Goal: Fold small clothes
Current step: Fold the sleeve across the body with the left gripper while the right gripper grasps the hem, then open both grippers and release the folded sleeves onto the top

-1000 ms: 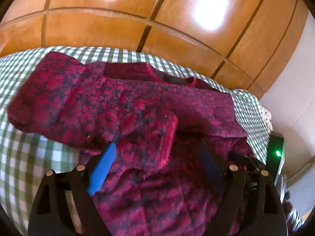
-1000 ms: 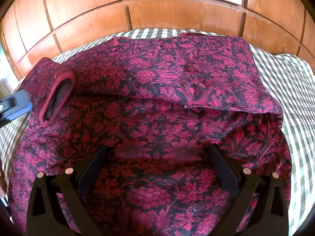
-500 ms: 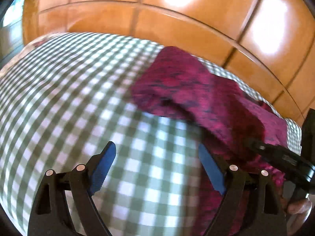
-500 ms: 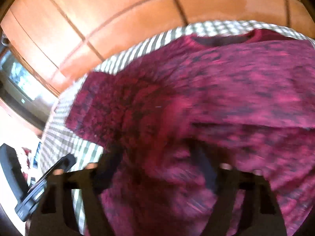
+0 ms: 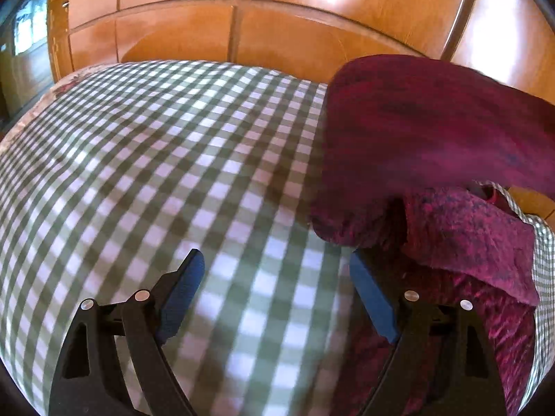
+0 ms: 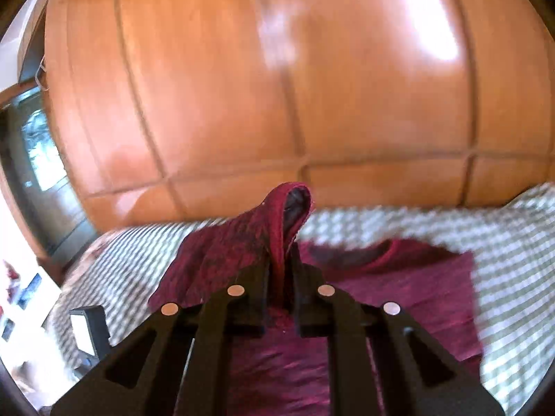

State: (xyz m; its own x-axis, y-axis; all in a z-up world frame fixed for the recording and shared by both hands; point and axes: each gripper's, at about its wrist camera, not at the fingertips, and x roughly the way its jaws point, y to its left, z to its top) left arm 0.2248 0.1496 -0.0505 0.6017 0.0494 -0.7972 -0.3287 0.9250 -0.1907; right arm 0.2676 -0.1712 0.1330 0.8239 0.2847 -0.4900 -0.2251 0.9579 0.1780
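Observation:
A dark red floral sweater (image 6: 399,298) lies on a green-and-white checked cloth (image 5: 156,159). My right gripper (image 6: 281,270) is shut on the sweater's sleeve (image 6: 277,222); the cuff sticks up above the fingers, lifted off the cloth. In the left wrist view the raised sleeve (image 5: 426,128) hangs blurred over the rest of the sweater (image 5: 464,235) at the right. My left gripper (image 5: 277,287) stands open above bare checked cloth, with nothing between its blue pads (image 5: 184,287); its right finger is next to the sweater's edge.
Glossy orange wooden panels (image 6: 277,86) rise behind the cloth-covered surface. A dark window (image 6: 38,152) sits at the left. The black left gripper's body with a pale face (image 6: 86,329) shows low at the left in the right wrist view.
My right gripper closed on the sleeve and rose with it, and its view swung up to the wooden panels. My left gripper swung left off the sweater to bare checked cloth, staying open.

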